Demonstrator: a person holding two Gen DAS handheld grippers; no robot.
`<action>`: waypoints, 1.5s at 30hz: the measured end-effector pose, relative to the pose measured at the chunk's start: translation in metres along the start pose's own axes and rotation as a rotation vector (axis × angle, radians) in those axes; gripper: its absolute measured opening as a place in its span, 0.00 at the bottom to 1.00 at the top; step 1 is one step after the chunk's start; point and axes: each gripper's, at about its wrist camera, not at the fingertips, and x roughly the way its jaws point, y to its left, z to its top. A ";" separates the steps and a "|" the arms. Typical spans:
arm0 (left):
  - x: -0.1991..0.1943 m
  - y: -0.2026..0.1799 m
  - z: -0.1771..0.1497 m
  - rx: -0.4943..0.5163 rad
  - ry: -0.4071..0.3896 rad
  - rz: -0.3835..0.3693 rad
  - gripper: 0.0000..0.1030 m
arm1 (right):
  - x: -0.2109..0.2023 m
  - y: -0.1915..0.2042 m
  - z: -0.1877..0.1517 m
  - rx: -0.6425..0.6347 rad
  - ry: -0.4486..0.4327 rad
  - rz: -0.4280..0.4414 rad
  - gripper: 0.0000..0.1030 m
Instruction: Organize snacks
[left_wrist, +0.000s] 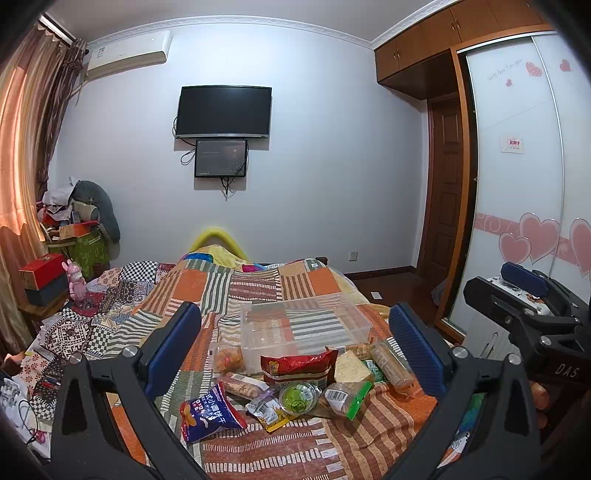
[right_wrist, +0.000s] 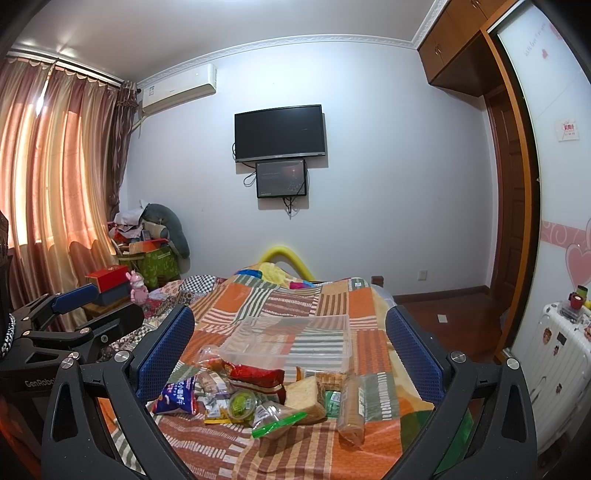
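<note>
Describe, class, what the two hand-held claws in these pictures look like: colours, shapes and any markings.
Both the left claw and the right claw have black triangular cut-out arms with silver bolts, ending in flat rectangular fingers padded in textured blue. White lettering shows on the bodies: "DAS" on the right one, "GenRobo" on the left.

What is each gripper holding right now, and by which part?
Nothing. The left gripper and right gripper are both open and empty above the bed, with the snack packets and clear bin lying untouched on the blanket.
</note>
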 end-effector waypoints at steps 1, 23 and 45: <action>0.000 0.000 -0.001 0.001 0.001 0.001 1.00 | 0.000 0.000 0.000 0.000 0.000 0.000 1.00; 0.012 0.008 -0.007 -0.007 0.027 0.006 1.00 | 0.012 -0.004 -0.008 0.010 0.035 0.002 1.00; 0.123 0.110 -0.084 -0.081 0.387 0.124 0.63 | 0.080 -0.062 -0.067 0.033 0.357 -0.130 0.81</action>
